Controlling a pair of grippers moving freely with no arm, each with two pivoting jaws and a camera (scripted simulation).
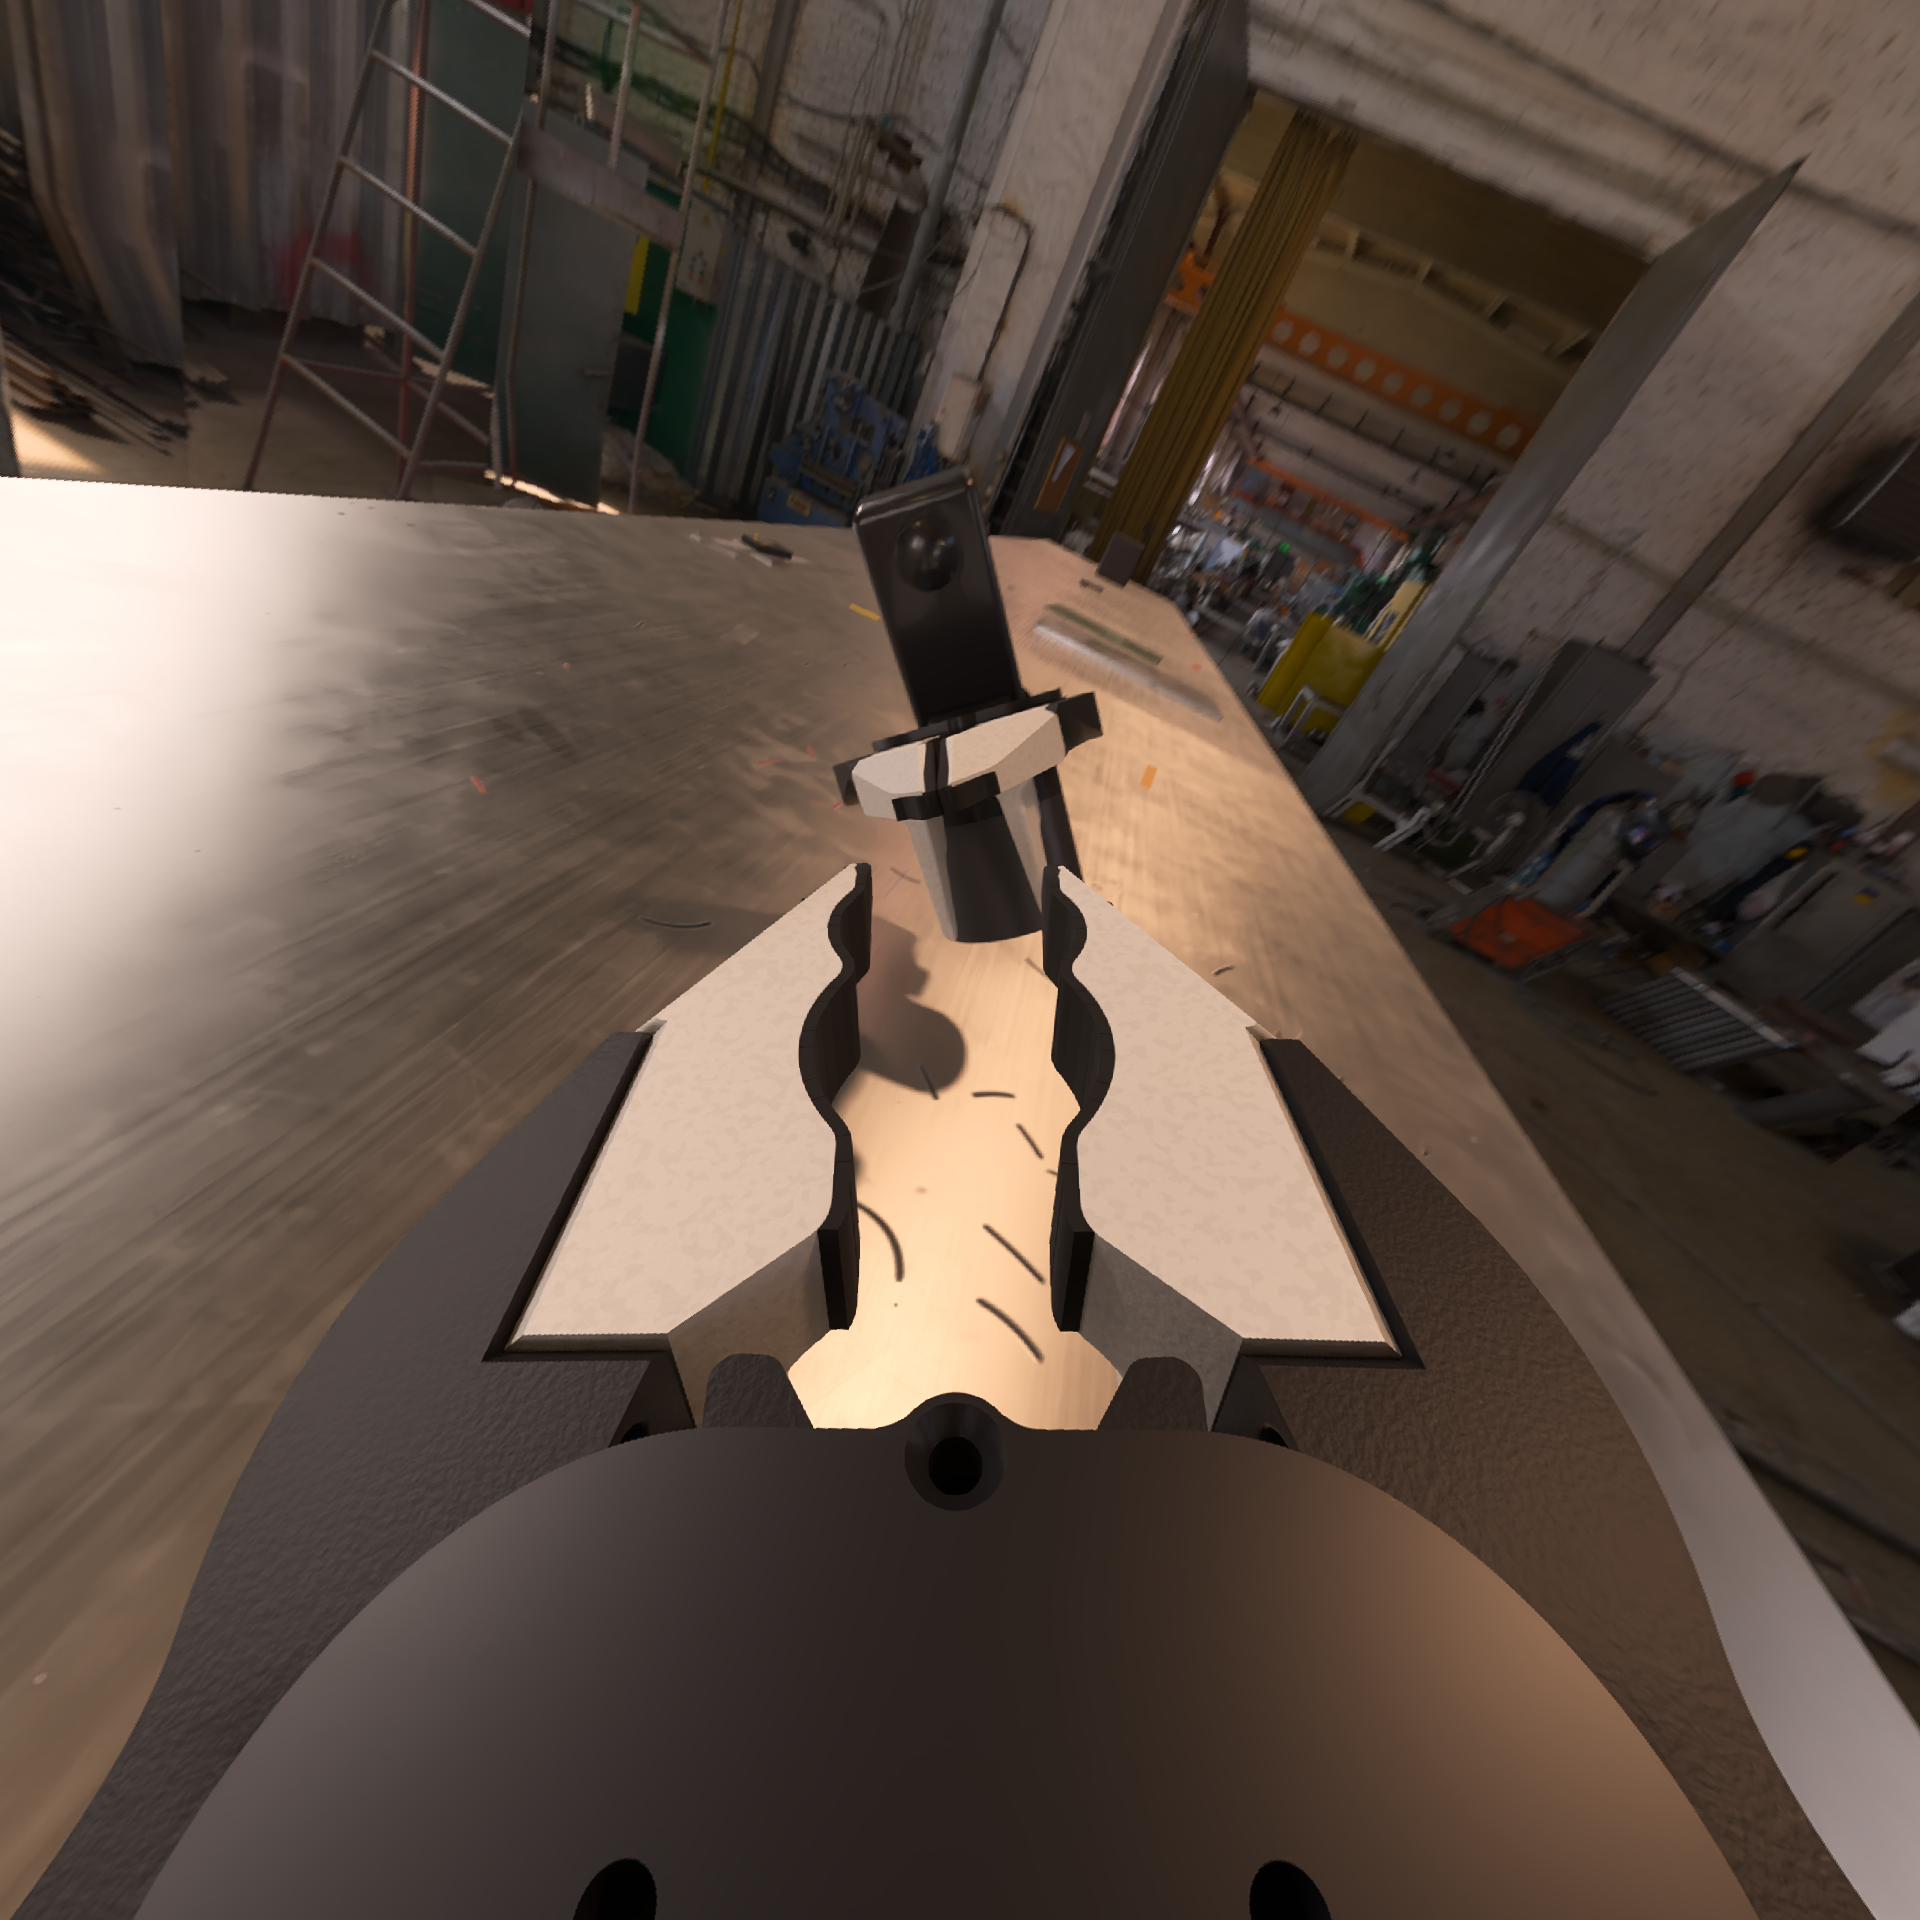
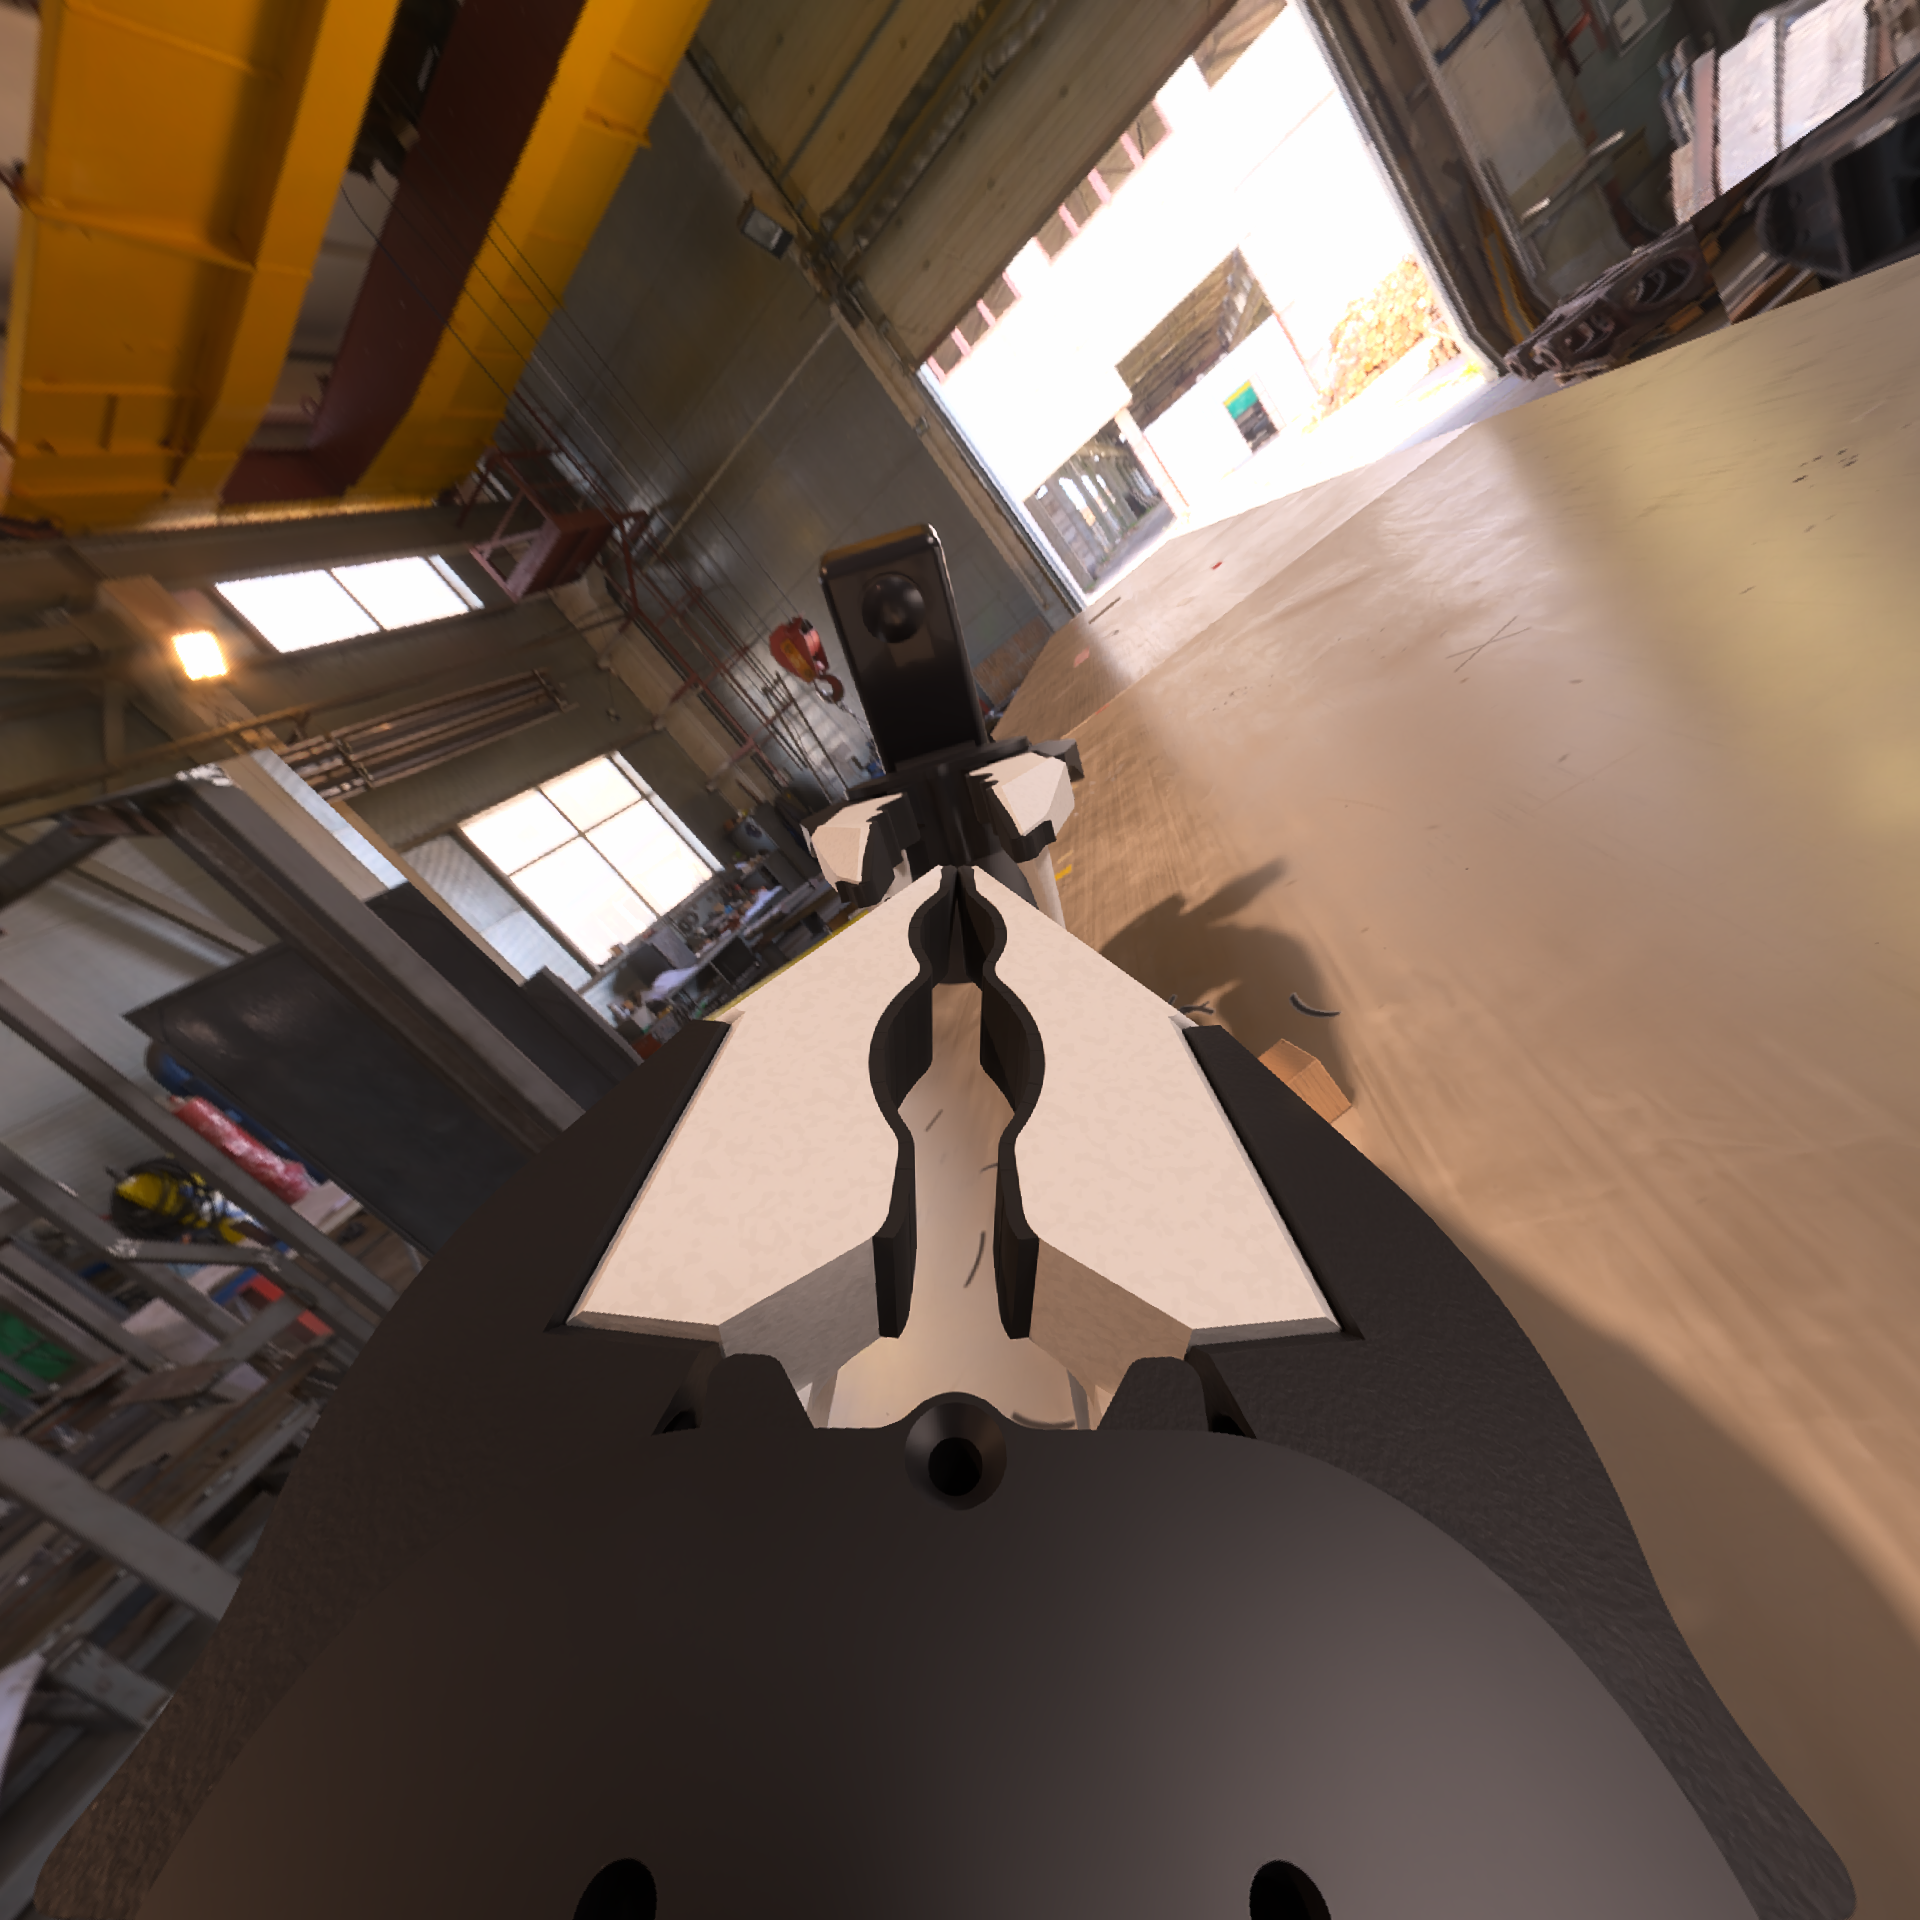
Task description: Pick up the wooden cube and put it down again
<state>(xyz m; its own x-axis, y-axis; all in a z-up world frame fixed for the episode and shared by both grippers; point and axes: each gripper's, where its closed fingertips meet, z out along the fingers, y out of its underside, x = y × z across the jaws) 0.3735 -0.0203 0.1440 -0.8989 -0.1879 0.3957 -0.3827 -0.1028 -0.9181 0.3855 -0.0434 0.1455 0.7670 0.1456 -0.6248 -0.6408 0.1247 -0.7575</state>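
Note:
The wooden cube point(image 2: 1304, 1081) shows only in the right wrist view. It is a light tan corner on the table point(image 2: 1558, 831), just right of my right gripper's body, which hides most of it. My right gripper point(image 2: 954, 881) is shut and empty, tilted sideways above the table. My left gripper point(image 1: 956, 888) is open with nothing between its fingers, low over the table point(image 1: 416, 779). The two grippers face each other closely. The right gripper point(image 1: 987, 925) hangs just beyond the left fingertips. The left gripper's camera mount point(image 2: 904, 644) rises behind the right fingertips.
The wide tan tabletop stretches far to the left and ahead in the left wrist view, with its right edge point(image 1: 1507, 1195) running diagonally. Small dark scraps point(image 1: 997, 1247) lie on the surface. A workshop hall with a ladder point(image 1: 416, 260), shelves and an open door surrounds the table.

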